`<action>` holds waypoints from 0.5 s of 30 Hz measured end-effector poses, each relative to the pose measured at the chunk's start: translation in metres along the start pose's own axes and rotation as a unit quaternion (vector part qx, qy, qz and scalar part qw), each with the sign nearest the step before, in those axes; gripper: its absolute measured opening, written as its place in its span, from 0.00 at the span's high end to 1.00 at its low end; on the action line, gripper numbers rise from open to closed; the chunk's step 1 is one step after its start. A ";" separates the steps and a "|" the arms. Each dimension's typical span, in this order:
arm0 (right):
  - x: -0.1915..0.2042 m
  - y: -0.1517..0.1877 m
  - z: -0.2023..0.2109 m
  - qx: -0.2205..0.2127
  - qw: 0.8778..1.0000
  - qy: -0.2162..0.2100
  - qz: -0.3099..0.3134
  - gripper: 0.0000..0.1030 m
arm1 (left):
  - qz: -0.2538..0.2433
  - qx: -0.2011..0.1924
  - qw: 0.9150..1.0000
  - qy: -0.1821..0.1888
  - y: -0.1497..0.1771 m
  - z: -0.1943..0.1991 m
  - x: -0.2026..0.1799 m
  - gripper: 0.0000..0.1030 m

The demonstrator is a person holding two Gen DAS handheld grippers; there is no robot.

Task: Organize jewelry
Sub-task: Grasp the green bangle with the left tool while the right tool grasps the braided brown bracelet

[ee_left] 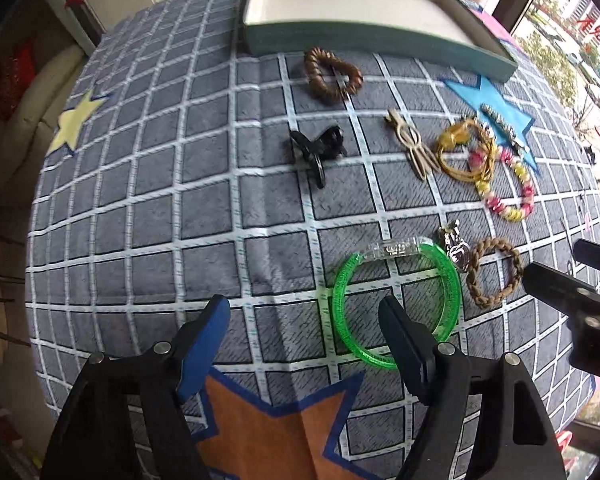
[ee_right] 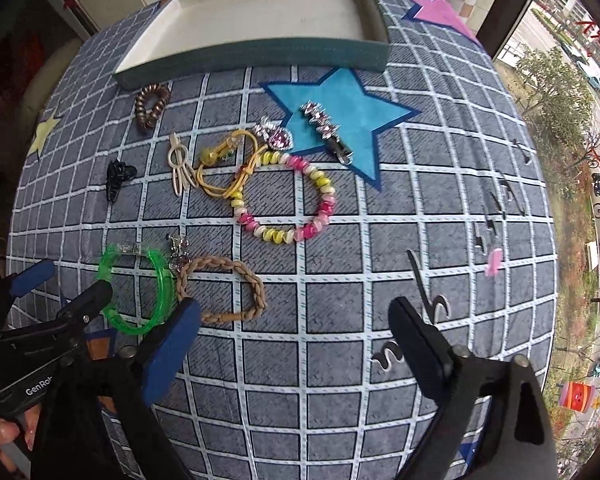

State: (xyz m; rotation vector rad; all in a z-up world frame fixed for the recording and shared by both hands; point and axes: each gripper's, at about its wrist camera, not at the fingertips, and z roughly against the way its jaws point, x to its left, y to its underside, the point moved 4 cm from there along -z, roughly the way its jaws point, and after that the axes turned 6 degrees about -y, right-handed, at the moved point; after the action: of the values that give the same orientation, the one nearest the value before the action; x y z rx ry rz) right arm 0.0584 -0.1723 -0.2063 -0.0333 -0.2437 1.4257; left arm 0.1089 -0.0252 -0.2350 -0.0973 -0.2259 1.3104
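The left tool [ee_left: 304, 316] hangs spread and empty over the counter [ee_left: 140, 208], its blue-padded finger on bare checked cloth and its dark finger lying across the near rim of the green bangle [ee_left: 396, 300], neither pad pressing on anything. The right tool [ee_right: 294, 314] is likewise released and holds nothing; its blue pad sits just beside the near end of the tan braided bracelet [ee_right: 224, 292], its other finger well off over bare cloth. Taking the green bangle as the landmark: the braided bracelet lies just to its right, with a small silver charm [ee_right: 178, 254] touching between them; farther beyond and to the right lies the pink-and-yellow beaded bracelet [ee_right: 286, 200], overlapping a yellow cord bracelet [ee_right: 220, 168]; near those sit a cream hair clip [ee_right: 178, 166], a pink-jewelled piece [ee_right: 276, 136] and a rhinestone barrette [ee_right: 326, 130] on the blue star patch. Beyond the bangle and to the left rest a black claw clip [ee_left: 318, 148] and a brown spiral hair tie [ee_left: 332, 74]. Farthest out stands the teal tray [ee_left: 340, 42], whose white inside shows nothing in it. By my reading the sorting has hardly started: every piece visible is on the cloth, none in the tray, and the bangle and braided bracelet look like the first pickups.
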 end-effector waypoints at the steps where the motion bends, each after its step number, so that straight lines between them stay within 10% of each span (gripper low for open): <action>1: 0.001 0.000 -0.005 0.005 1.000 0.001 0.002 0.20 | -0.001 0.001 1.000 -0.001 0.000 -0.002 -0.001 0.15; 9: 0.011 0.004 -0.035 0.022 0.999 0.023 0.021 0.40 | -0.003 0.002 1.000 0.002 0.001 -0.008 -0.004 0.23; 15: 0.016 0.008 -0.039 0.017 0.999 0.027 0.023 0.70 | -0.031 -0.009 0.999 0.020 0.002 -0.002 -0.020 0.63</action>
State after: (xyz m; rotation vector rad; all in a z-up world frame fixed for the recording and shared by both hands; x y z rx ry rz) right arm 0.0595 -0.1507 -0.2435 -0.0501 -0.1752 1.4733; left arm 0.1028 -0.0438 -0.2394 -0.1309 -0.2060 1.2439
